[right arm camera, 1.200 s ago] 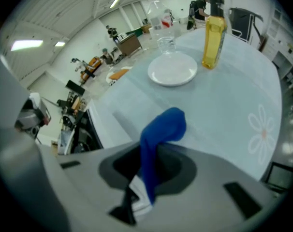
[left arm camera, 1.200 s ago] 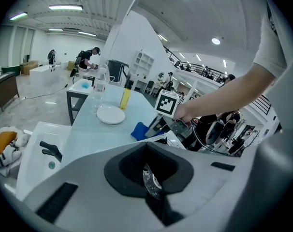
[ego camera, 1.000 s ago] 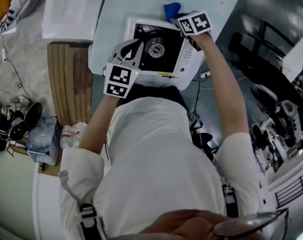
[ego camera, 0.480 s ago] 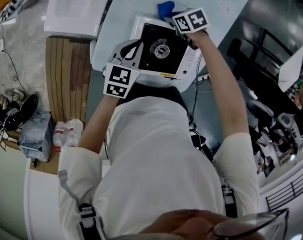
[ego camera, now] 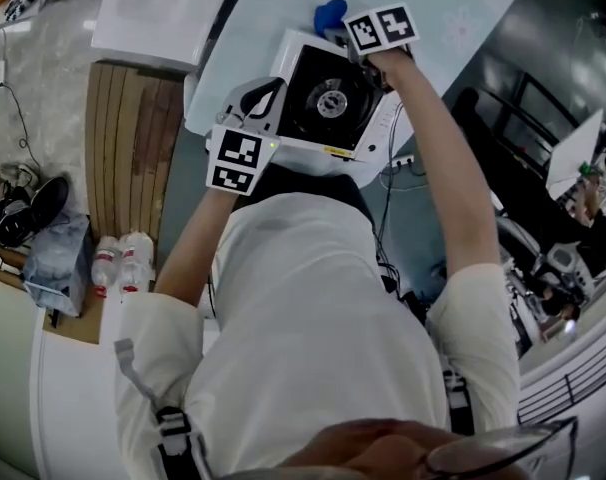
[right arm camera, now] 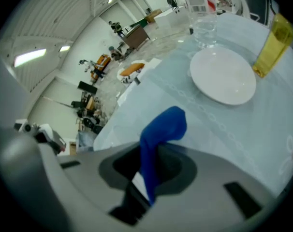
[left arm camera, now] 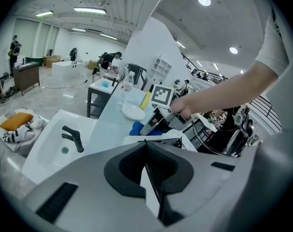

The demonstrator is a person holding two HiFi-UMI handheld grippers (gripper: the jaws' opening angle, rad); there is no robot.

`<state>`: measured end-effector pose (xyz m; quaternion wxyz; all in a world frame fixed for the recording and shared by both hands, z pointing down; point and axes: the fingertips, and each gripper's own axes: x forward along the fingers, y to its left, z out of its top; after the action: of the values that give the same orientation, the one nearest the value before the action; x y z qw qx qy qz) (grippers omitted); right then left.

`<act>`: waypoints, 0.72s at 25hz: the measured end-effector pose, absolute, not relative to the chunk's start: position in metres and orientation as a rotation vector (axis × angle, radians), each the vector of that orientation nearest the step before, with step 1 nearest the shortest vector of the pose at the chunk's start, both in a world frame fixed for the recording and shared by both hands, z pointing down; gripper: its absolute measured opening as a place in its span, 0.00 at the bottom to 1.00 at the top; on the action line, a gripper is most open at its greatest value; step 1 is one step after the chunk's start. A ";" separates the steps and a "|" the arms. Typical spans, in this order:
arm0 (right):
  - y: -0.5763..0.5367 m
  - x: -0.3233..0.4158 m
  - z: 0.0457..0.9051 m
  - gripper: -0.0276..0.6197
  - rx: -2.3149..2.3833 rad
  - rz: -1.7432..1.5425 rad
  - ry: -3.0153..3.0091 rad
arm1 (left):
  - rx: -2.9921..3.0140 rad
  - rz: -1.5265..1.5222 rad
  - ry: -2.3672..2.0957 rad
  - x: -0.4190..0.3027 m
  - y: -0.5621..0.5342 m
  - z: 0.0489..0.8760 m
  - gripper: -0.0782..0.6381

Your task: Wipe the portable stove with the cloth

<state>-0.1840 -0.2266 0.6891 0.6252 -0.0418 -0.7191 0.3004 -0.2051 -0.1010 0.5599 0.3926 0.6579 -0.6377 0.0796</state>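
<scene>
The portable stove (ego camera: 328,103), white with a black burner top, sits on the pale blue table (ego camera: 248,28). My left gripper (ego camera: 271,103) rests at the stove's near left edge. In the left gripper view its jaws (left arm camera: 147,146) are shut, and I see nothing held between them. My right gripper (ego camera: 341,40) is at the stove's far edge, shut on the blue cloth (ego camera: 328,13). In the right gripper view the cloth (right arm camera: 161,134) sticks up from between the jaws (right arm camera: 153,153) and folds over at its top. The burner's right side is hidden under my right hand.
A white plate (right arm camera: 223,76), a yellow bottle (right arm camera: 270,45) and a clear glass (right arm camera: 204,25) stand on the table beyond the cloth. A white sink with a black tap (left arm camera: 71,139) lies left of the table. A wooden bench (ego camera: 123,158) stands beside it, and a cable hangs at the stove's right.
The right gripper and the blue cloth have slid a little leftward along the stove's far edge. The left gripper has stayed at the near left edge. The head view has tilted.
</scene>
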 end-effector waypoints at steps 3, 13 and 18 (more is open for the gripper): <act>-0.221 -0.198 0.687 0.18 -0.102 0.698 -1.666 | 1.652 0.192 -1.631 -0.210 -0.094 0.561 0.15; -0.189 -0.243 0.675 0.18 -0.155 0.681 -1.741 | 1.601 0.173 -1.677 -0.220 -0.061 0.559 0.15; -0.181 -0.259 0.675 0.18 -0.184 0.656 -1.752 | 1.578 0.171 -1.684 -0.224 -0.048 0.565 0.15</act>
<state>-0.2586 -0.1810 0.6750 0.5898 -0.0790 -0.7526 0.2820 -0.2237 -0.0480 0.5650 0.4019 0.6244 -0.6664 0.0676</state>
